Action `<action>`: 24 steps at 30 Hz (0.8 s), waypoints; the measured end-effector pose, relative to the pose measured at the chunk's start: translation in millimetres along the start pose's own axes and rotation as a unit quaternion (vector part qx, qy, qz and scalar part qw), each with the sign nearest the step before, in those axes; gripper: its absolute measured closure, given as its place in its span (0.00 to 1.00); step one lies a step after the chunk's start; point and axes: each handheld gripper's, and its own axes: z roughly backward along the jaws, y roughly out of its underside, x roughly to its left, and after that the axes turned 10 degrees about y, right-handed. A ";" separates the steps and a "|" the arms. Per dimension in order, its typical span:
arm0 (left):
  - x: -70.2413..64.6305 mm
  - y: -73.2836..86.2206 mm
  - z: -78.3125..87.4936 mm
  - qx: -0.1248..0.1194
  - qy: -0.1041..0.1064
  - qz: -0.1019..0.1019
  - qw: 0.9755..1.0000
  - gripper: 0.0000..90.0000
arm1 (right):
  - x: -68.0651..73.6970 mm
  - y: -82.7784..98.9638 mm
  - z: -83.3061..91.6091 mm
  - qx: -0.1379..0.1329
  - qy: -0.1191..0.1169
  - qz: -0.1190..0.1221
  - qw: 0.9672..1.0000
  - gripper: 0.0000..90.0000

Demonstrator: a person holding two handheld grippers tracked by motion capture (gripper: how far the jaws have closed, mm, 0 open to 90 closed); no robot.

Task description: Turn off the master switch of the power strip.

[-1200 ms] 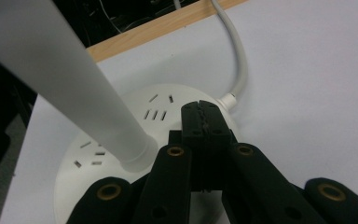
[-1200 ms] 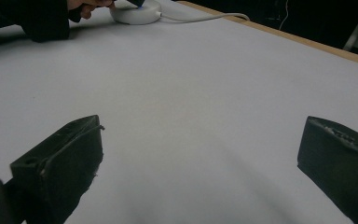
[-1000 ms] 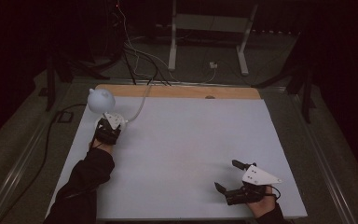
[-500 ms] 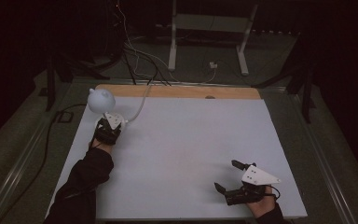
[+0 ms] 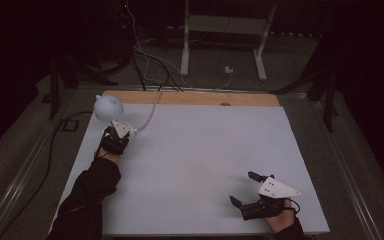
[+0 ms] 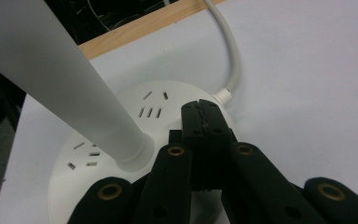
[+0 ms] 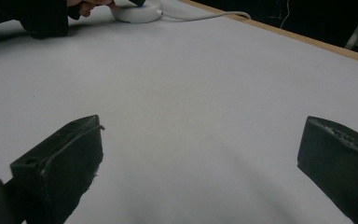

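A white lamp stands at the table's far left, with a round head on a pale stem. Its round white base carries socket slots. My left gripper is shut, nothing between its jaws, and its tips rest on top of the base beside the stem. In the high view that left gripper sits just below the lamp head. My right gripper lies near the front right of the table, open and holding nothing. In its own view the right gripper has its jaws wide apart over bare white table.
A white cable runs from the lamp base over the wooden back edge of the white table. The lamp base and a hand sit far off in the right gripper view. Stand legs and wires lie on the floor behind.
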 end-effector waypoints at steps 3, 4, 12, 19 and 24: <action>0.7 -0.1 0.0 0.000 0.003 0.002 1.000 1.00 | -0.2 0.1 0.3 0.000 0.000 -0.001 1.000 0.00; 0.9 -0.6 0.0 0.002 0.003 0.001 1.000 1.00 | -0.2 0.2 0.3 0.000 0.000 -0.001 1.000 0.00; 0.7 -2.6 -0.8 0.011 0.000 -0.004 1.000 1.00 | 0.4 0.2 0.0 0.001 0.000 -0.001 1.000 0.00; 2.7 -4.4 -1.4 0.019 0.009 0.006 1.000 1.00 | 0.5 0.3 0.0 0.002 -0.001 -0.001 1.000 0.00; 2.8 -5.1 -1.8 0.021 0.010 0.001 1.000 1.00 | 0.0 0.4 -0.2 0.002 -0.001 -0.001 1.000 0.00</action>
